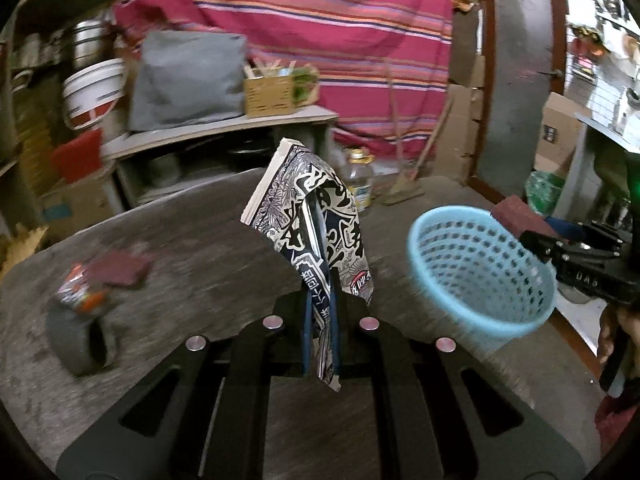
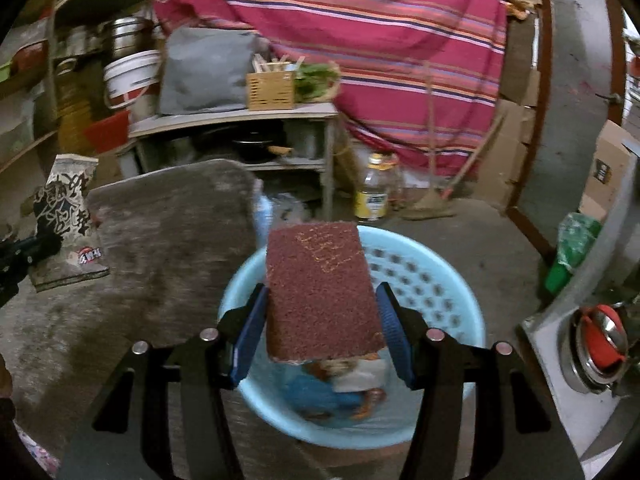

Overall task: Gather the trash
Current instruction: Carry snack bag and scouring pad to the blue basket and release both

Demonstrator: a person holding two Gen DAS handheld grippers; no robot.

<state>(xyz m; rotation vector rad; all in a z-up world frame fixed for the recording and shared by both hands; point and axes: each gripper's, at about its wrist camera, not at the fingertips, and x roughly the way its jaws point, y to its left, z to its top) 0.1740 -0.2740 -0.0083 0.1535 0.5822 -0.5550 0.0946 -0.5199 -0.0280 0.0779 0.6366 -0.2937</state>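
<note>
My left gripper [image 1: 320, 280] is shut on a black-and-white printed snack wrapper [image 1: 316, 216], which stands up above the grey table [image 1: 200, 232]. The same wrapper [image 2: 66, 216] shows at the left edge of the right wrist view. My right gripper [image 2: 320, 320] is shut on a dark red scouring pad [image 2: 320, 292], held over the light blue perforated basket [image 2: 440, 292]. Some trash lies blurred in the basket's bottom. In the left wrist view the basket [image 1: 480, 272] stands to the right of the wrapper, with the right gripper [image 1: 584, 260] and red pad [image 1: 516, 210] at its far rim.
On the table's left lie another red pad [image 1: 120, 270], a crumpled colourful wrapper [image 1: 80, 292] and a grey tape roll [image 1: 80, 340]. Beyond the table are a low shelf [image 1: 224, 128], a glass jar [image 1: 360, 180], a broom and a striped red cloth. A red-lidded metal pot [image 2: 600, 344] sits at right.
</note>
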